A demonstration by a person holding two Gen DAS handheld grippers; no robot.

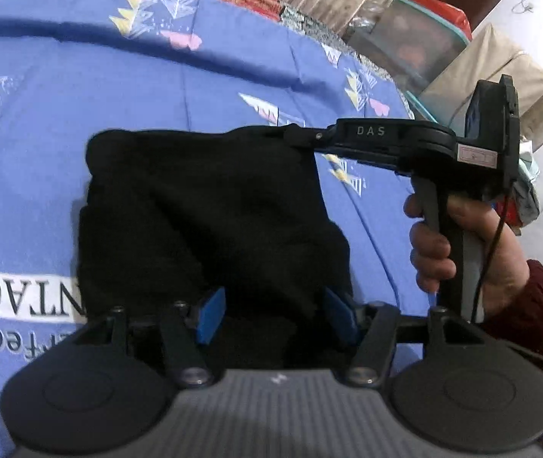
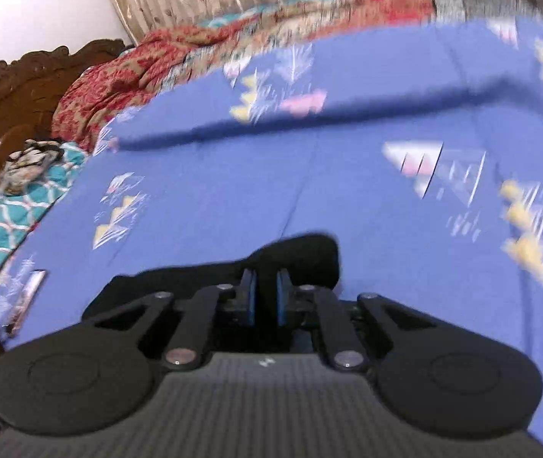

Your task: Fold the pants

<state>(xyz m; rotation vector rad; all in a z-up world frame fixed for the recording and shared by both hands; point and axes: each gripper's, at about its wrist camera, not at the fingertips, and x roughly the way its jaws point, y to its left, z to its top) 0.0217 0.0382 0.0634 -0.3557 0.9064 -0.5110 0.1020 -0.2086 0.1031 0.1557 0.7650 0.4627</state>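
Observation:
The black pants [image 1: 210, 213] lie bunched in a folded heap on the blue bedsheet [image 1: 157, 87]. My left gripper [image 1: 277, 315] is open, its blue pads [image 1: 212, 315] spread wide at the near edge of the pants. My right gripper [image 1: 290, 133] reaches in from the right and pinches the far right corner of the pants. In the right wrist view the right gripper [image 2: 265, 297] has its blue pads close together on black cloth [image 2: 302, 255], and the view is blurred.
The blue sheet [image 2: 233, 191] has printed patterns and white lettering [image 1: 15, 294]. A red patterned blanket [image 2: 126, 72] and a carved wooden headboard [image 2: 12, 84] are at the far left. Plastic boxes [image 1: 416, 38] and a covered item [image 1: 500, 68] stand beside the bed.

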